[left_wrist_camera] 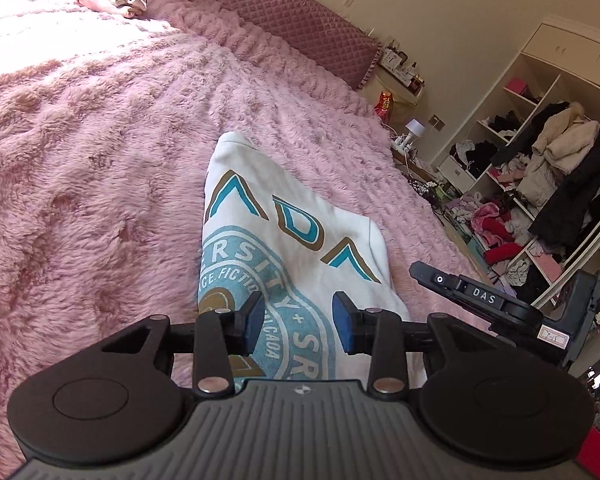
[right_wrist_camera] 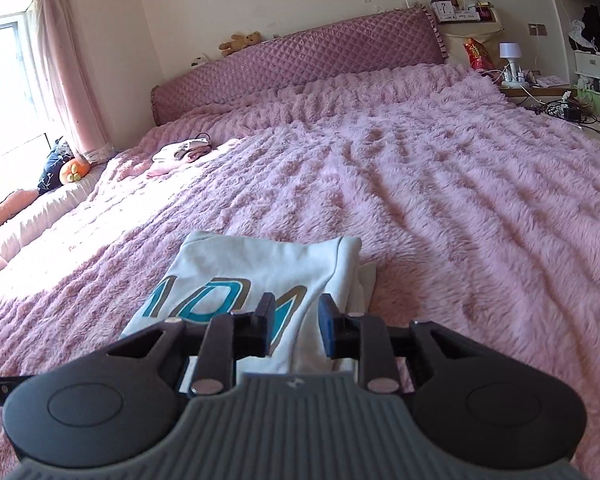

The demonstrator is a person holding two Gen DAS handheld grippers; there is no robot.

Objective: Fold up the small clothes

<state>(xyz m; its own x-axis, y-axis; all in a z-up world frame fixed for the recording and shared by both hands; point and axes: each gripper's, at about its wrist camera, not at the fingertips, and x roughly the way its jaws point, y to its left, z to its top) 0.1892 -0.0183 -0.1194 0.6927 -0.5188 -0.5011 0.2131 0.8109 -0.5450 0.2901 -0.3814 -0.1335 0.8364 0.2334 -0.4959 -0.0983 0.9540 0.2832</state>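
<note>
A white shirt (left_wrist_camera: 292,248) with a teal and gold print lies folded on the pink furry bedspread (left_wrist_camera: 100,160). My left gripper (left_wrist_camera: 298,324) is open just above the shirt's near part, holding nothing. In the right wrist view the same shirt (right_wrist_camera: 260,268) lies flat, and my right gripper (right_wrist_camera: 294,328) is open over its near right side, holding nothing. The right gripper's body (left_wrist_camera: 500,304) shows at the right of the left wrist view.
A small pile of pale clothes (right_wrist_camera: 184,152) lies far up the bed (right_wrist_camera: 460,200) near the quilted pink headboard (right_wrist_camera: 300,60). An open wardrobe (left_wrist_camera: 540,180) full of clothes stands beyond the bed's right side. A bedside table (right_wrist_camera: 540,84) holds a lamp and cables.
</note>
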